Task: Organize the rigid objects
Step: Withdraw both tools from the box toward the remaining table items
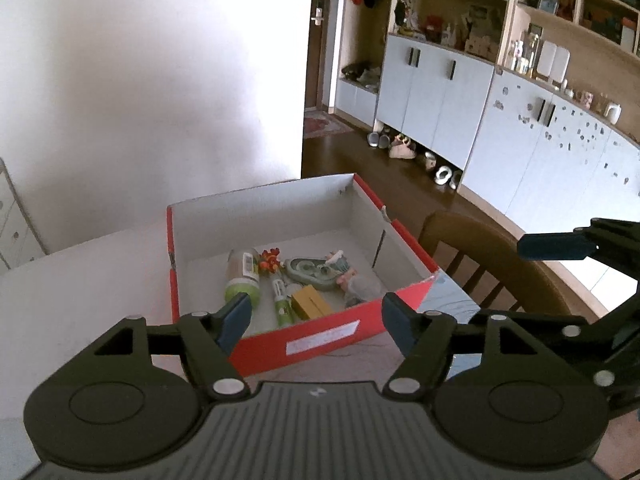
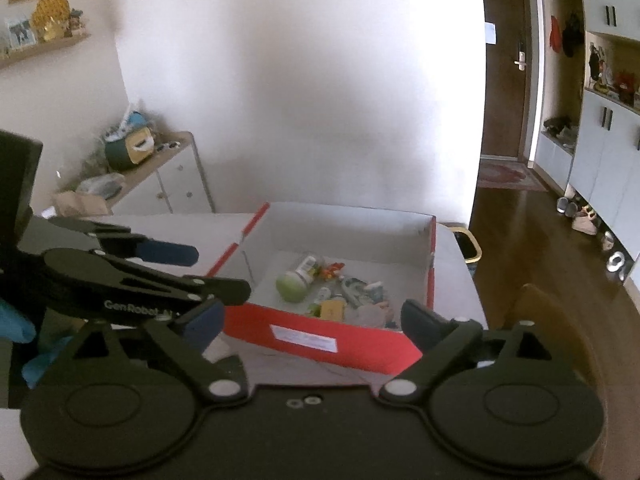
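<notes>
Both tools hang above the near side of the red box point(image 1: 328, 338), which sits on the white tabletop point(image 1: 80, 288) with its labelled front wall facing us. The left hand-held gripper point(image 1: 316, 318) has its blue-padded jaws spread apart with nothing between them, only the box's front wall showing through the gap. The right hand-held gripper point(image 2: 312, 320) stands wider still, jaws parted and empty, the same red wall framed between its pads.

Inside the box, everything is bunched toward the near wall. A green-capped bottle point(image 1: 241, 276) lies on its side at the left of the pile. Just beside it is a small orange-and-red toy point(image 1: 269, 261), and next to that a grey-green oval item point(image 1: 310, 274). In front of those a slim green tube point(image 1: 281, 300) lies beside a yellow block point(image 1: 310, 302), both close to the front wall. A pale, blurred item at the right end of the pile cannot be made out. A wooden chair point(image 1: 472, 256) stands just right of the box.
</notes>
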`<state>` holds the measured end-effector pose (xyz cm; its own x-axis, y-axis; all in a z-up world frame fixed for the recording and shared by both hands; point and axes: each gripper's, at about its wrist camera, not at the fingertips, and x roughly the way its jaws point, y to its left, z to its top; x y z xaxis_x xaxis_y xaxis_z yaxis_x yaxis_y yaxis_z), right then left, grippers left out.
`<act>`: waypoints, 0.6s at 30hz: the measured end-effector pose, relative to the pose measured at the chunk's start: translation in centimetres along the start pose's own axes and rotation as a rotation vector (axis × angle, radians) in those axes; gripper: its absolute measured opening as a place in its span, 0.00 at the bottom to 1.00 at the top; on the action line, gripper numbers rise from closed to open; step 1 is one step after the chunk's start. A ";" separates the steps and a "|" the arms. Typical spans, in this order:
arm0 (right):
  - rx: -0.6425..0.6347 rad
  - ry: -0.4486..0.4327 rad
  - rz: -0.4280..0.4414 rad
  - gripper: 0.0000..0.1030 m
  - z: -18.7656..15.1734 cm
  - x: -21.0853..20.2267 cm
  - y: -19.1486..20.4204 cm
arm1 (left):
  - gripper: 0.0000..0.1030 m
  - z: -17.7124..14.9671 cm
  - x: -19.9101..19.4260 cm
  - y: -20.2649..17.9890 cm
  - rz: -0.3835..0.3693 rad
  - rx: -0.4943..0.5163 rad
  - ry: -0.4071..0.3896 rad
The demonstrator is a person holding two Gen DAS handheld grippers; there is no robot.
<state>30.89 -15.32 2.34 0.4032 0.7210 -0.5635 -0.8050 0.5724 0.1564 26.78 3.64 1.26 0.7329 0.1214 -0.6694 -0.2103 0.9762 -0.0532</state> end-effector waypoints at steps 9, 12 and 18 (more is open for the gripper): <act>0.035 -0.031 0.022 0.99 -2.1 -3.0 0.4 | 0.77 -2.3 -3.0 -0.8 0.005 -0.028 -0.026; 0.044 -0.029 0.017 0.99 -3.2 -3.7 0.4 | 0.77 -3.1 -3.6 -1.1 0.005 -0.033 -0.028; 0.066 -0.032 0.001 1.00 -5.4 -5.0 0.4 | 0.81 -5.1 -4.4 -1.5 -0.005 -0.054 -0.032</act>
<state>26.15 -20.82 0.84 0.4173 0.7328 -0.5374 -0.7753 0.5956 0.2101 20.57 0.76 0.56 0.7541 0.1232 -0.6451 -0.2406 0.9658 -0.0969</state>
